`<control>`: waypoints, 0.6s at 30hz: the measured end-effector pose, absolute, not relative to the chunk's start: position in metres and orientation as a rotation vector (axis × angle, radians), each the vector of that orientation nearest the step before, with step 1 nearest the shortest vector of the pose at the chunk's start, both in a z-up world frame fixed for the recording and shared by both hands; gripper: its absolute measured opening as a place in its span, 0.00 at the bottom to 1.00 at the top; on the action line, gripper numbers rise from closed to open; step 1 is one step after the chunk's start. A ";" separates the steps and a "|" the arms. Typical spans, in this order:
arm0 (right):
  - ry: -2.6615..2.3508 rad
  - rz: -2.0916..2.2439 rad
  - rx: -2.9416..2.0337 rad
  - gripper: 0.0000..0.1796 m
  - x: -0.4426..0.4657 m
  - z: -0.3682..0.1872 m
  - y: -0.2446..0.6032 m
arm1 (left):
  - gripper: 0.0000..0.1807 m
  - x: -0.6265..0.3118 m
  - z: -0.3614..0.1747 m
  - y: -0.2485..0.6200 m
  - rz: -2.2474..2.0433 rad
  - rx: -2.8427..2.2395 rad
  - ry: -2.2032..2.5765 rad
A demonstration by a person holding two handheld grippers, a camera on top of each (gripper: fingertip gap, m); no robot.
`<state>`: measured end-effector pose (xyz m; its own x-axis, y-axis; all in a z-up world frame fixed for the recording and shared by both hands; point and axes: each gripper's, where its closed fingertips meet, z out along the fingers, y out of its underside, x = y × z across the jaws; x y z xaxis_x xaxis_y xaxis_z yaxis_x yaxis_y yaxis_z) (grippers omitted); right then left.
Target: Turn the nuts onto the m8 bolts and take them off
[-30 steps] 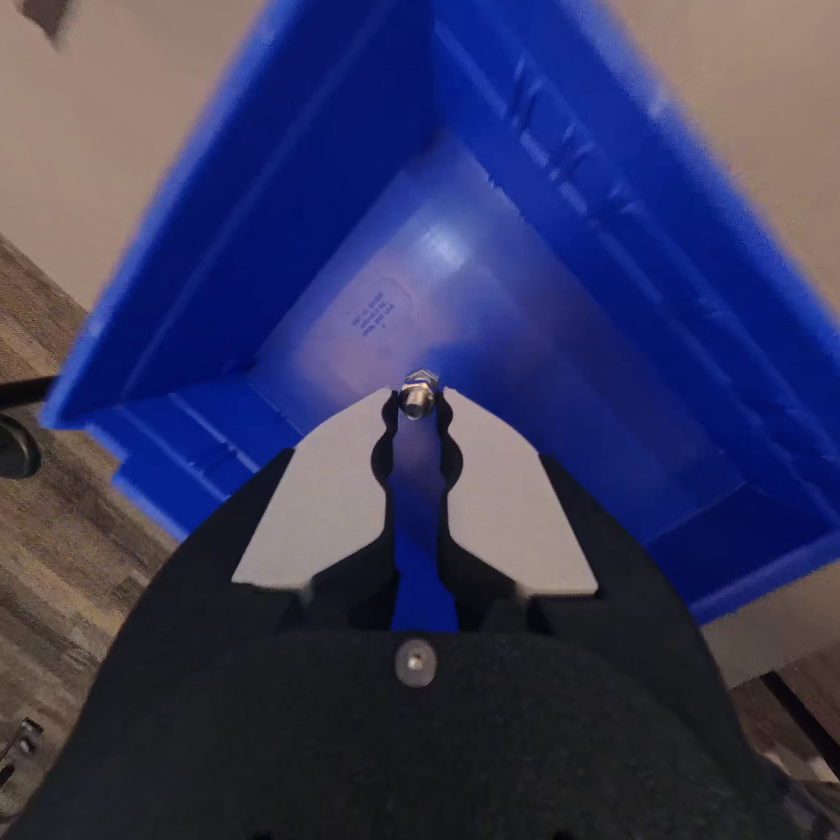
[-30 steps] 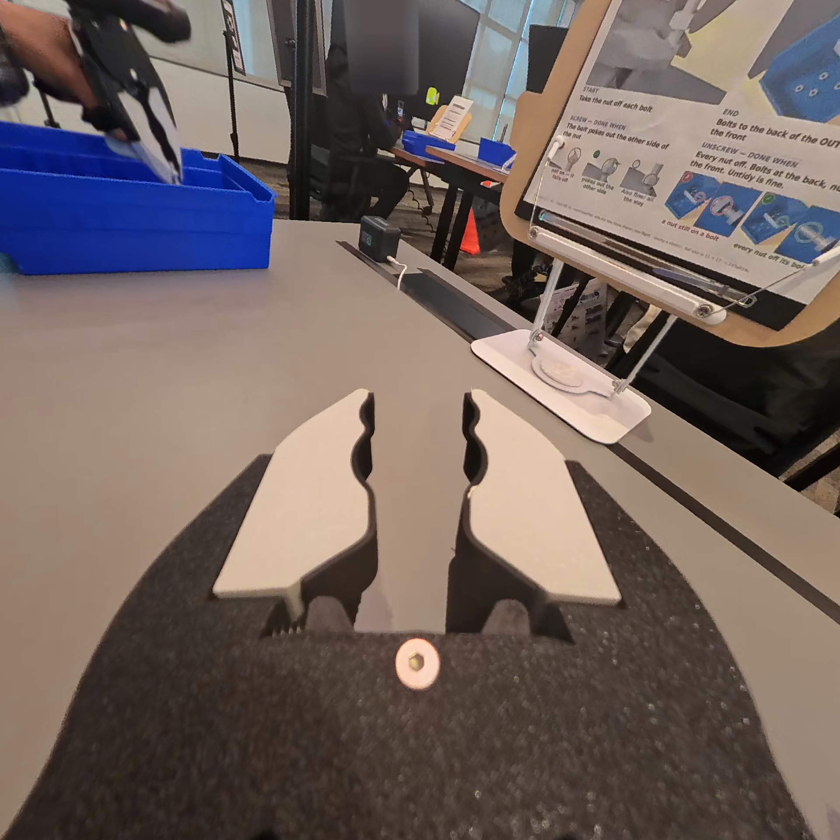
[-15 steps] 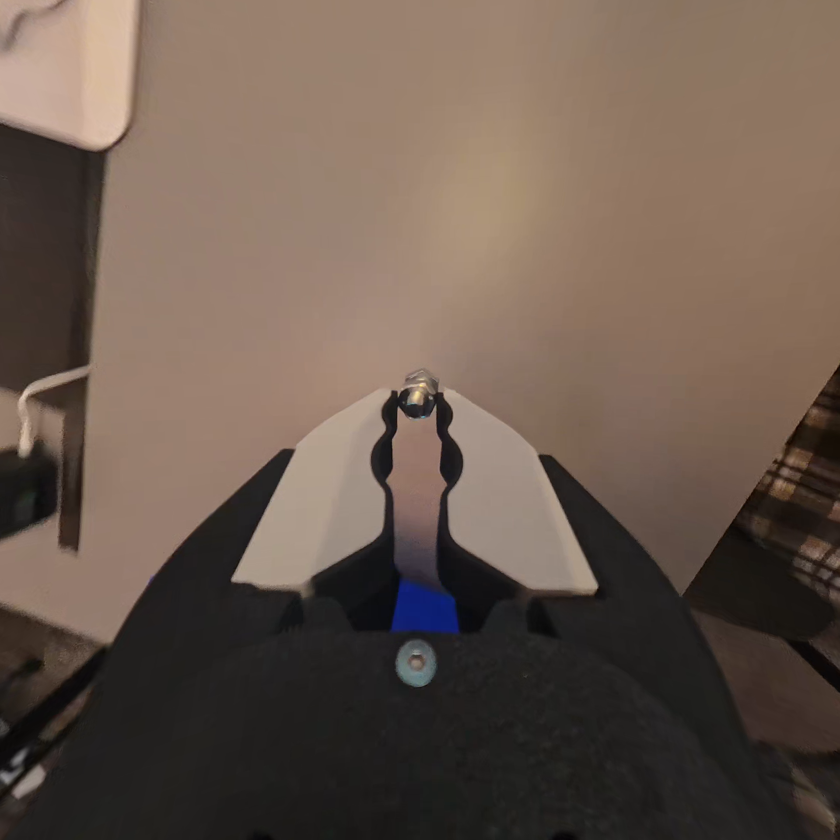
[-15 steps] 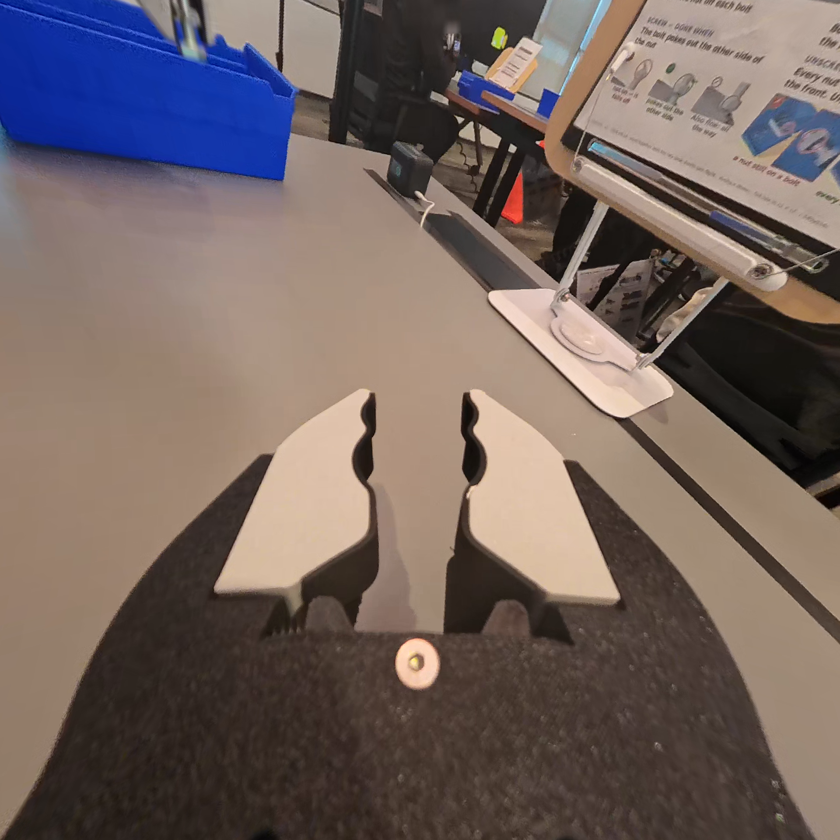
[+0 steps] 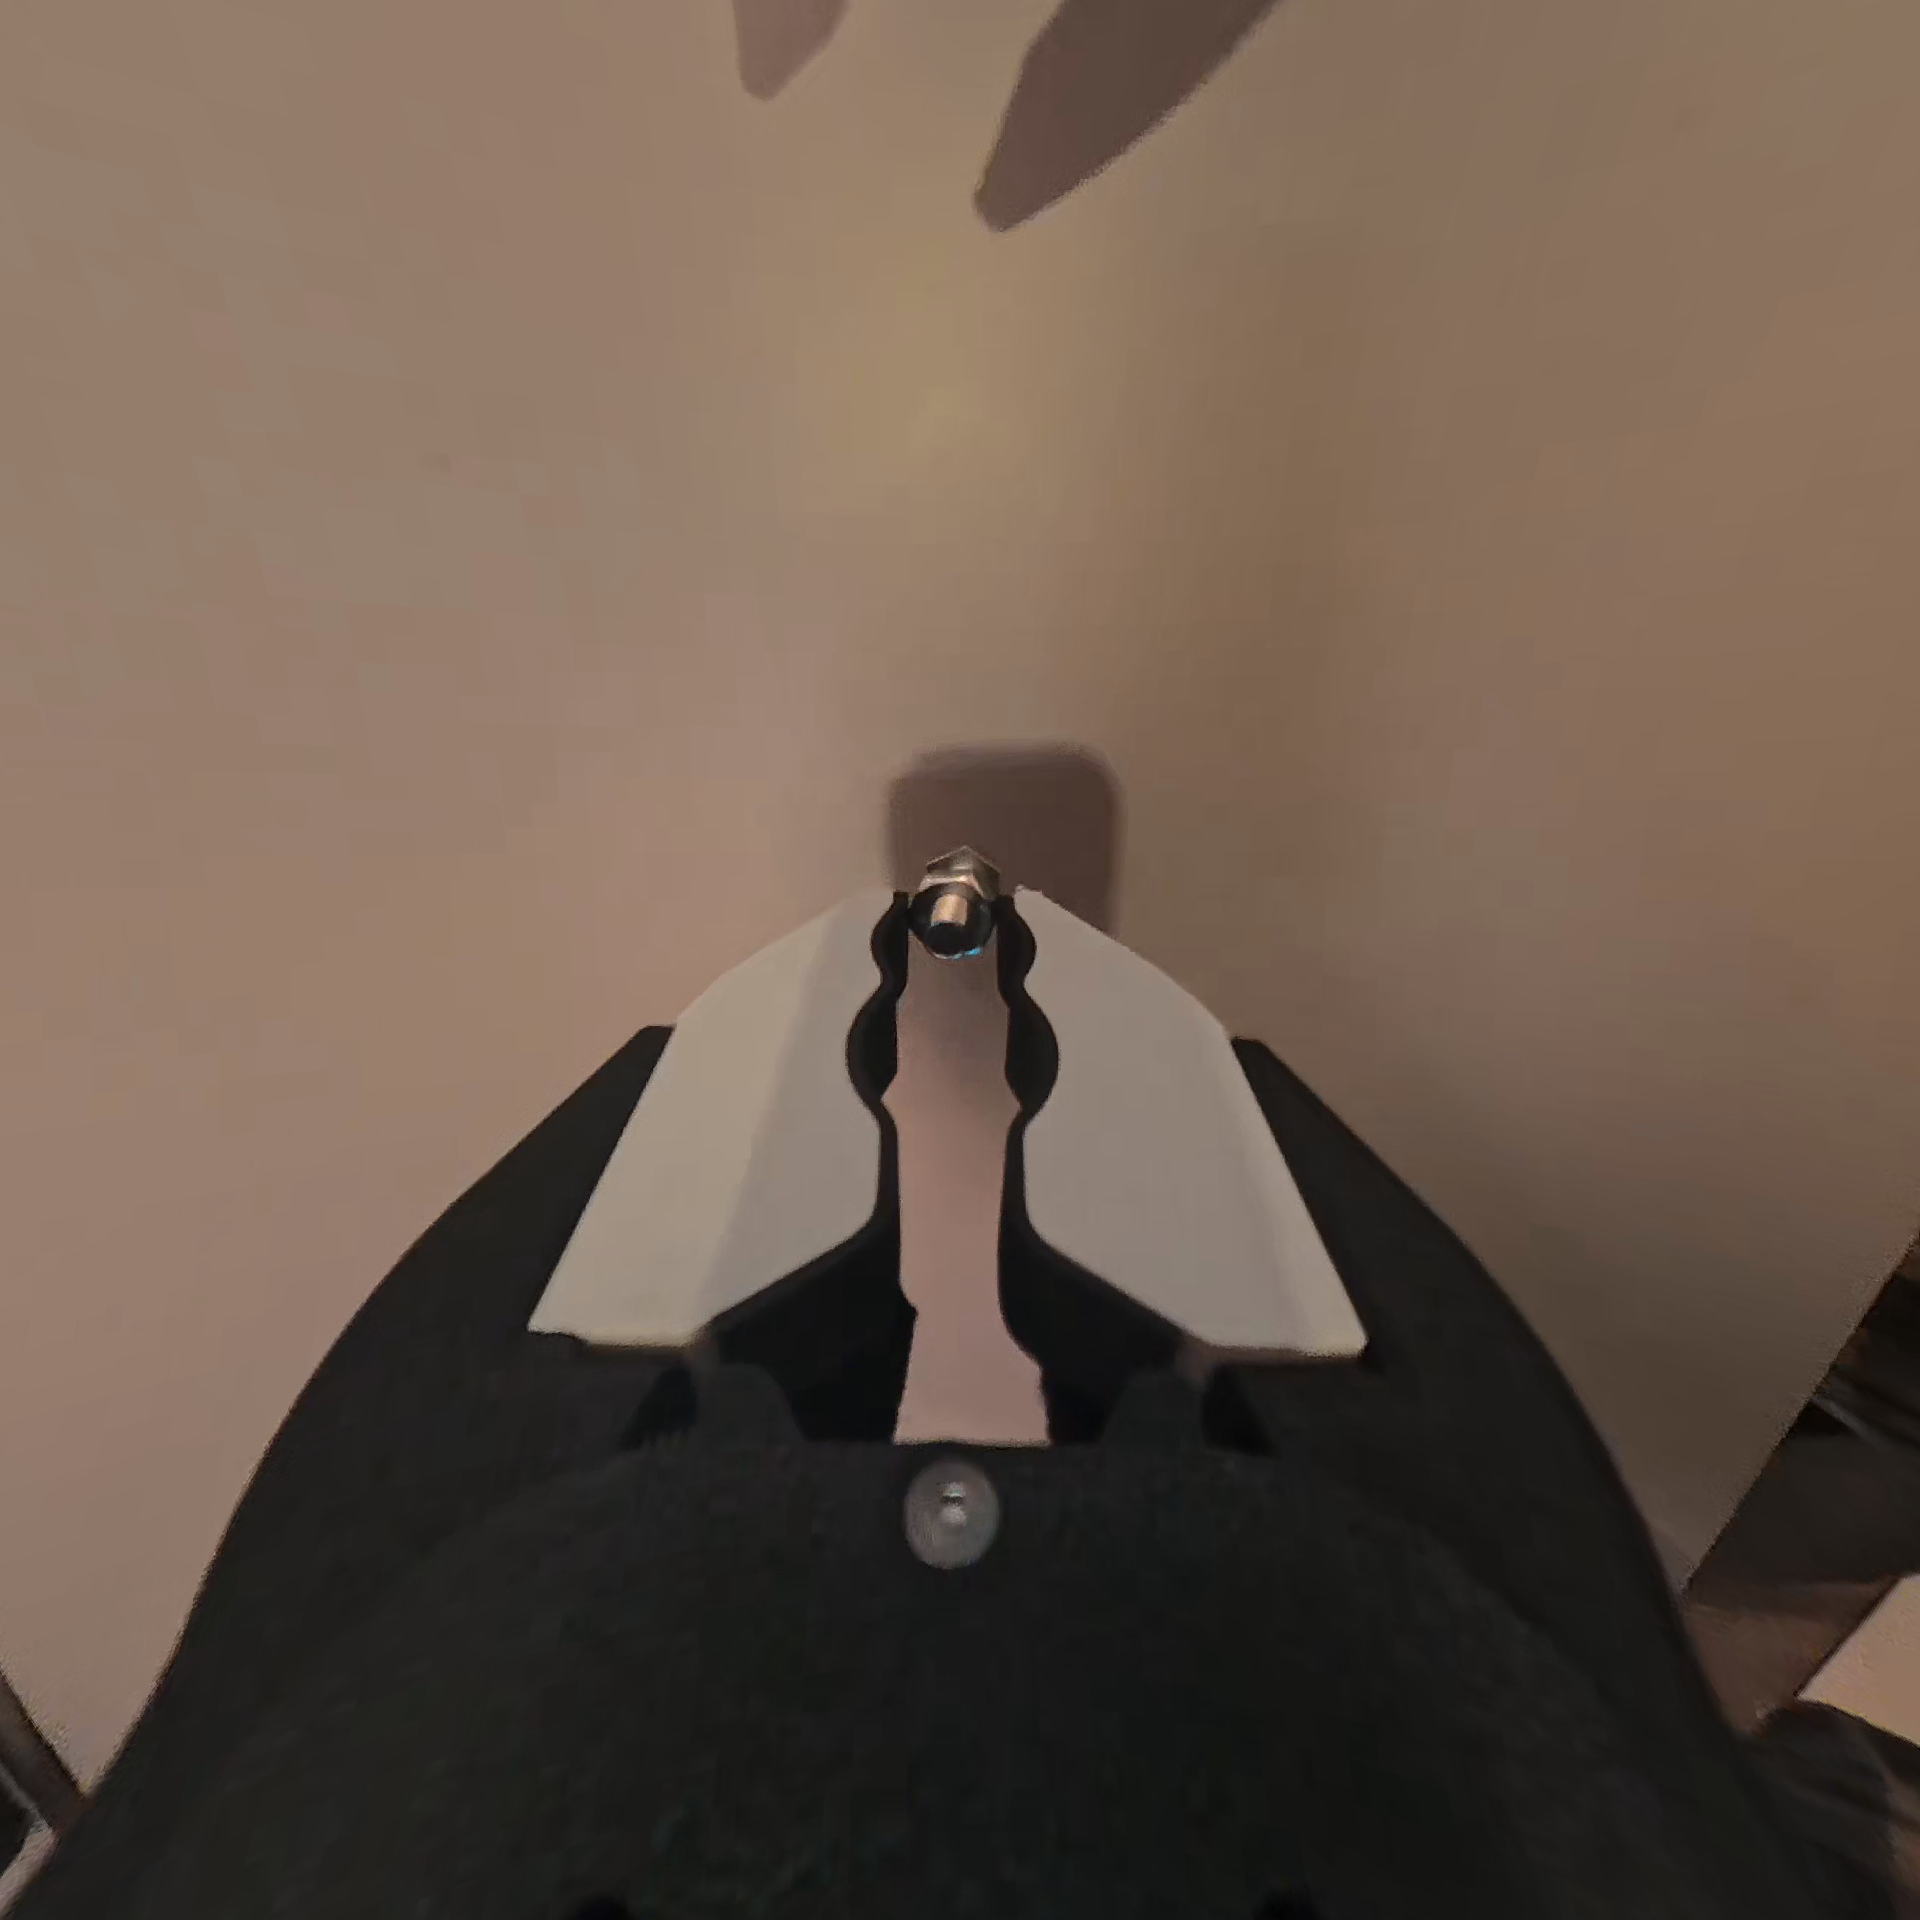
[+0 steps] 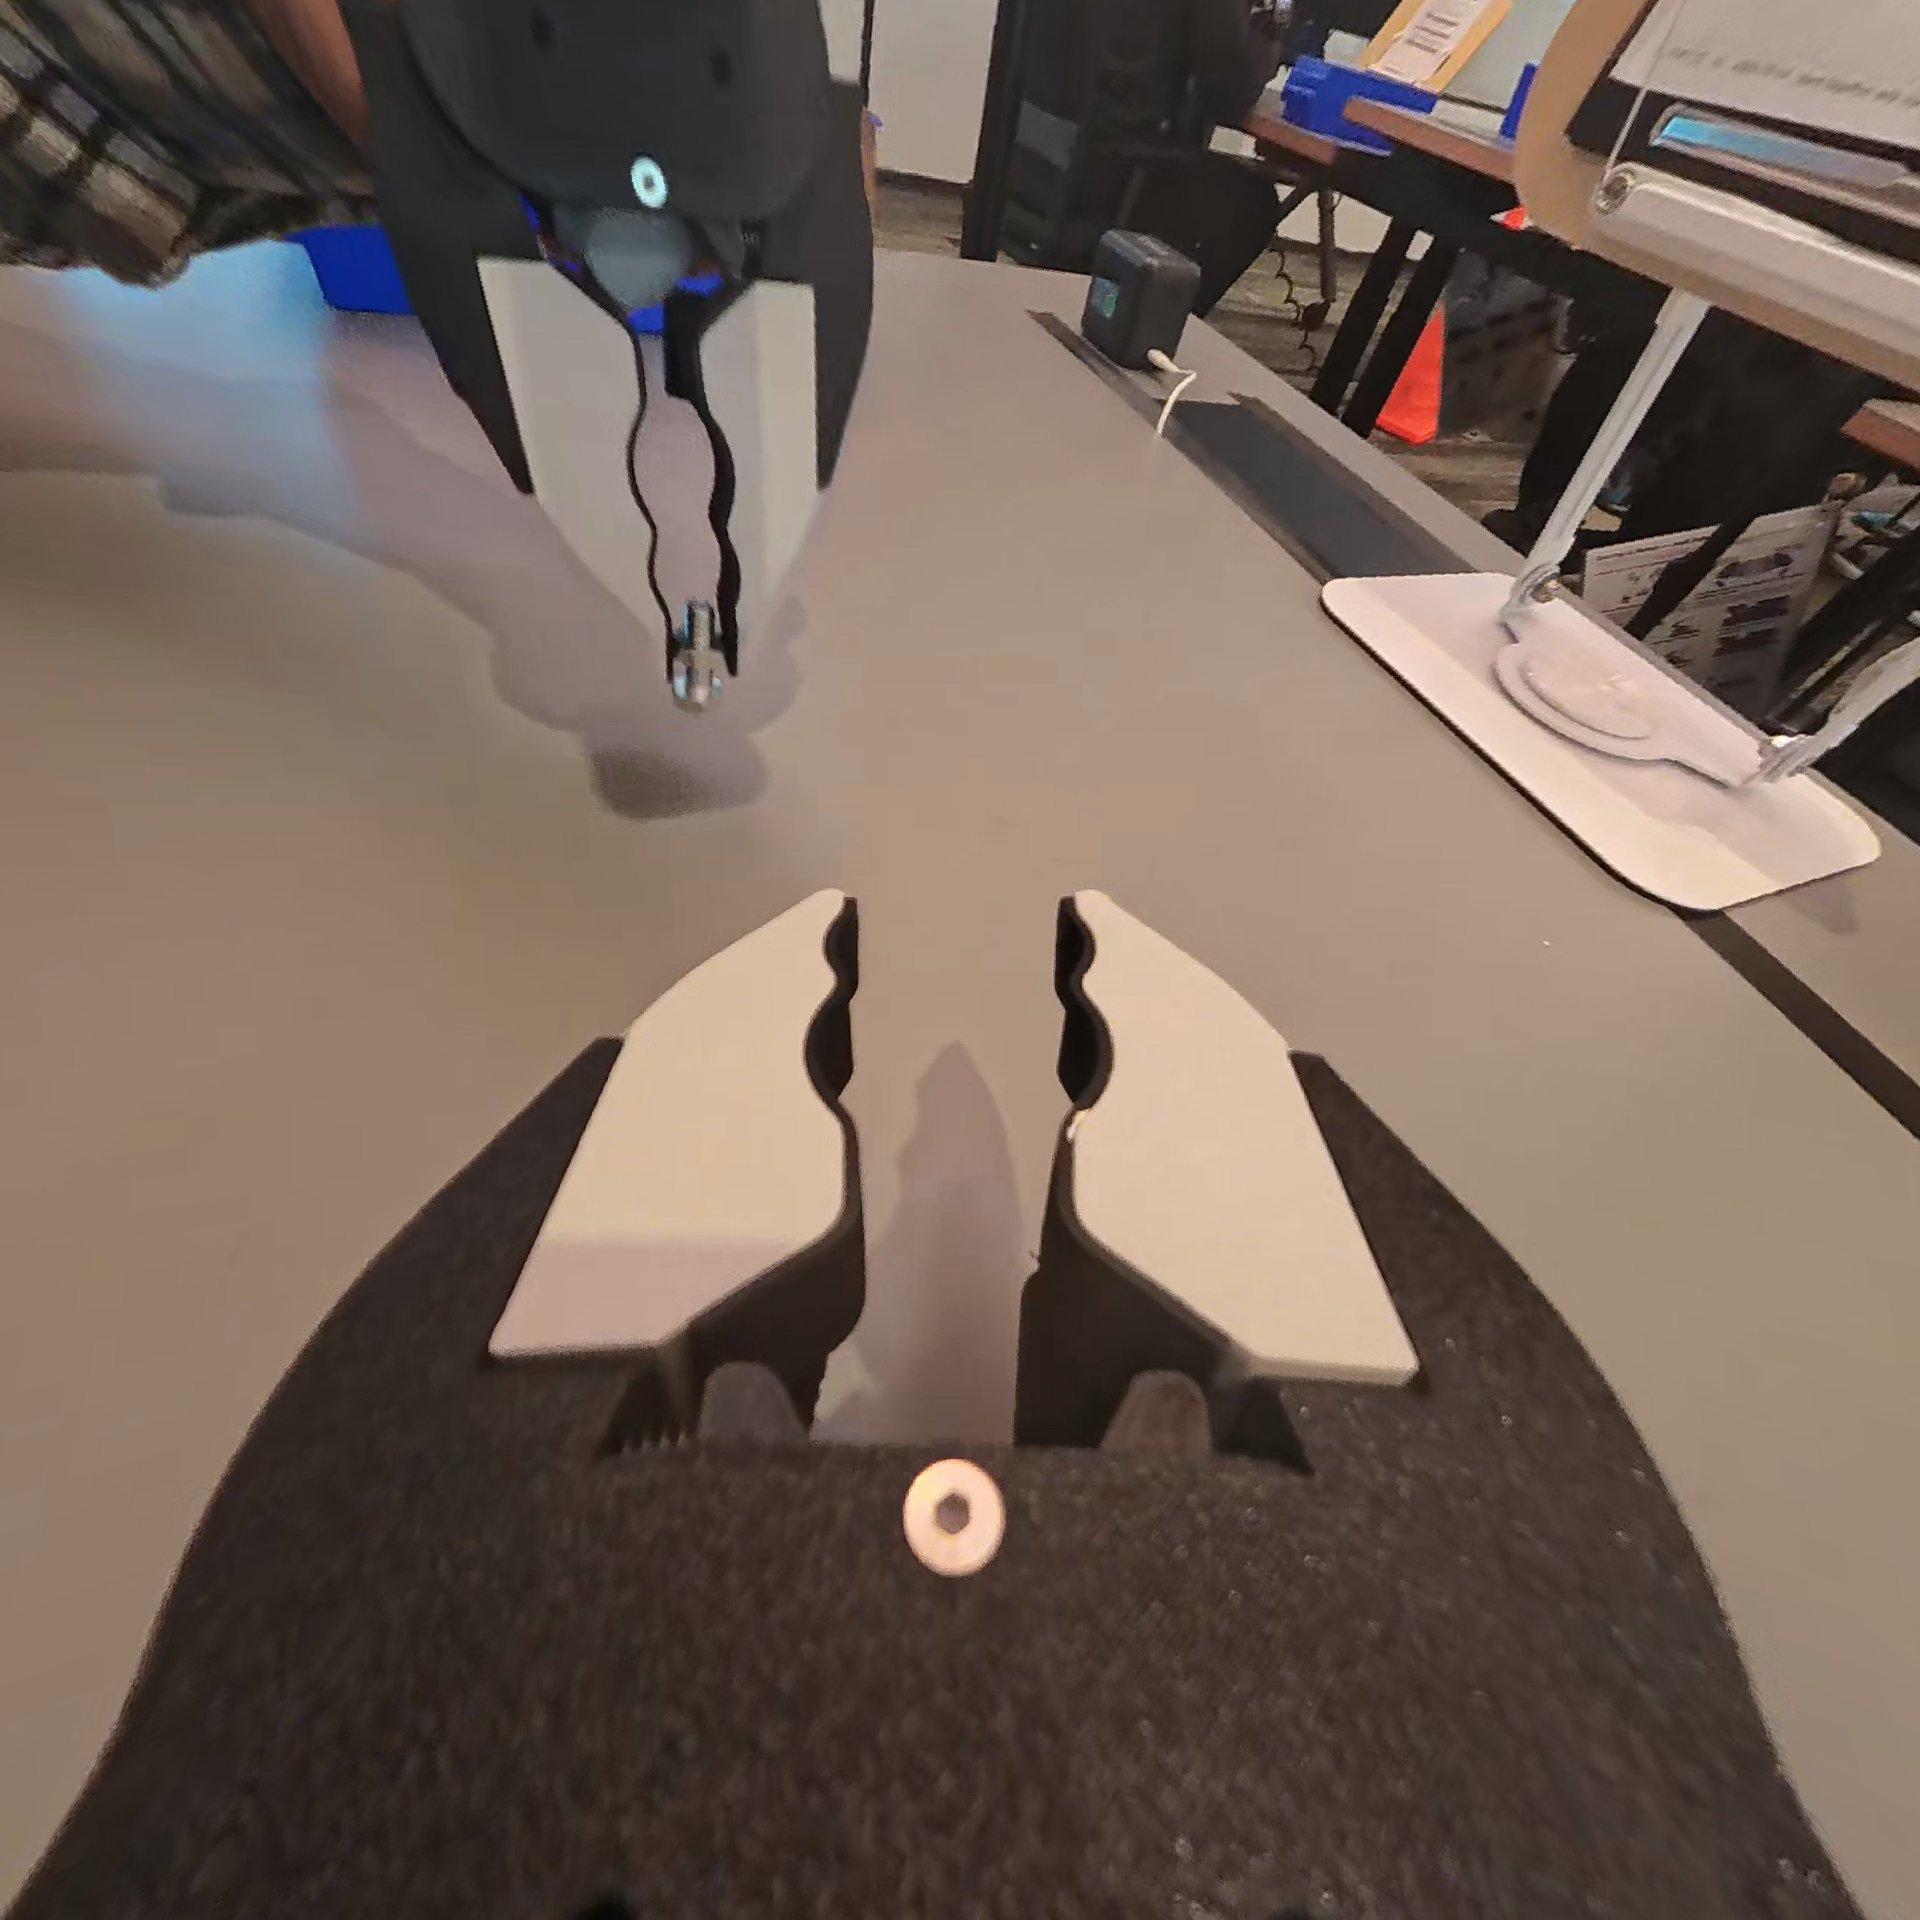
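Note:
My left gripper (image 5: 954,914) is shut on a small silver bolt (image 5: 954,906) pinched at its fingertips, threaded shank towards the camera, a hex part at the far end. It hangs just above the grey table (image 5: 623,520). In the right wrist view the left gripper (image 6: 698,644) points down in front of me with the bolt (image 6: 696,657) at its tips, close above its shadow. My right gripper (image 6: 956,914) is open and empty, low over the table, a short way back from the bolt.
A white stand base (image 6: 1590,727) holding an instruction board sits on the right. A black cable slot (image 6: 1247,436) and a small black charger (image 6: 1138,296) lie at the back. A blue bin (image 6: 353,265) shows behind the left gripper.
My left gripper has carried the bolt out of the blue bin to the table's middle, in front of my right gripper. My right gripper has tilted down and stayed open.

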<state>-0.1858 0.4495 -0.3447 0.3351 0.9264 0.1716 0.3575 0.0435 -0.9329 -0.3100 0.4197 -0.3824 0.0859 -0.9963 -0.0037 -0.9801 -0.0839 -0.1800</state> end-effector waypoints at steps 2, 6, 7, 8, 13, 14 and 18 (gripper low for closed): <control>-1.222 0.674 -1.528 0.20 -0.186 -0.345 0.448 | 0.09 -0.308 -0.390 0.418 -0.194 -2.214 2.037; -1.232 0.681 -1.532 0.20 -0.187 -0.346 0.447 | 0.09 -0.307 -0.402 0.417 -0.191 -2.216 2.053; -1.234 0.681 -1.534 0.20 -0.187 -0.347 0.446 | 0.09 -0.307 -0.404 0.417 -0.192 -2.216 2.055; -1.235 0.679 -1.535 0.20 -0.187 -0.347 0.447 | 0.09 -0.306 -0.405 0.416 -0.199 -2.216 2.053; -1.235 0.677 -1.539 0.20 -0.187 -0.348 0.447 | 0.10 -0.300 -0.404 0.419 -0.277 -2.193 1.980; -1.234 0.679 -1.539 0.20 -0.187 -0.347 0.446 | 0.11 -0.301 -0.404 0.420 -0.287 -2.196 1.967; -1.222 0.694 -1.544 0.22 -0.187 -0.347 0.446 | 0.19 -0.301 -0.395 0.424 -0.337 -2.181 1.887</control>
<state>-0.1874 0.4459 -0.3465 0.3226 0.9360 0.1411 0.3581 0.0173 -0.9335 -0.3010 0.4239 -0.3948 0.1405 -0.9899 0.0182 -0.9352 -0.1387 -0.3259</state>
